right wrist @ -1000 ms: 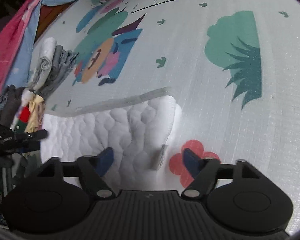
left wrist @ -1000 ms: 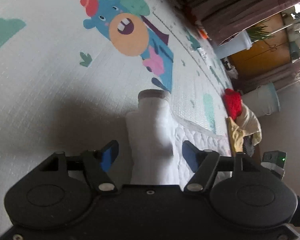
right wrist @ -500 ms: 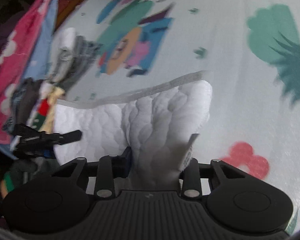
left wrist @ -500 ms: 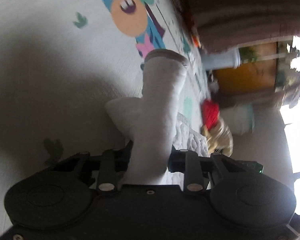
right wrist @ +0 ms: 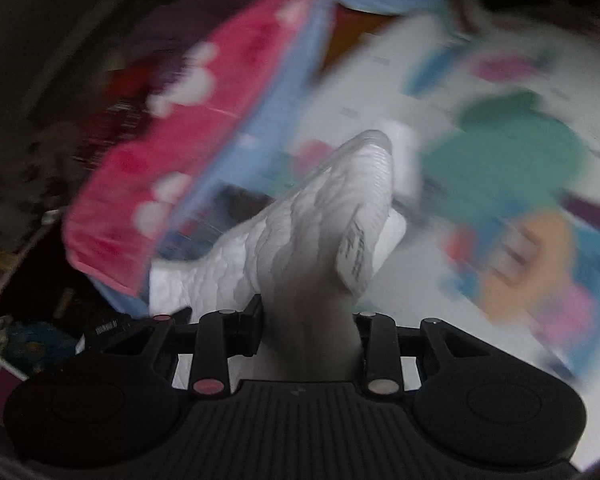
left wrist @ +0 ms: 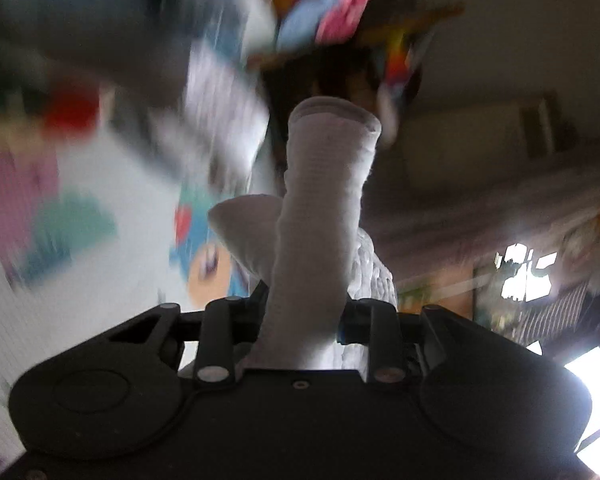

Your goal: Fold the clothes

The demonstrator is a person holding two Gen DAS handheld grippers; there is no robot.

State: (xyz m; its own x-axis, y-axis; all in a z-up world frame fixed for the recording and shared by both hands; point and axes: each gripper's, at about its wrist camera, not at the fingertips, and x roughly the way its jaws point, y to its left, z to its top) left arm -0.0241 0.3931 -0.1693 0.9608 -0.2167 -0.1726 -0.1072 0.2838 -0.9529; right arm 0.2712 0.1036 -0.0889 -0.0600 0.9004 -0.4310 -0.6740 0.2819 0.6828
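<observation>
A white quilted garment hangs between both grippers, lifted off the cartoon play mat. In the left wrist view its ribbed sleeve cuff (left wrist: 324, 200) sticks up from my left gripper (left wrist: 302, 320), whose jaws are shut on the sleeve. In the right wrist view a quilted corner (right wrist: 340, 216) with a printed care label (right wrist: 354, 256) rises out of my right gripper (right wrist: 308, 328), also shut on the fabric. The rest of the garment trails away to the left in the right wrist view and is partly hidden behind the jaws.
Both views are heavily blurred. The play mat (right wrist: 520, 168) with colourful cartoon figures lies below. A pink and blue patterned cloth (right wrist: 204, 128) lies along the mat's edge. Dark clutter (right wrist: 40, 200) sits at the left. A bright window (left wrist: 528, 272) shows far right.
Both grippers went from open around the flat-lying garment to shut on it, then rose and swung, lifting the sleeve and the labelled corner off the mat.
</observation>
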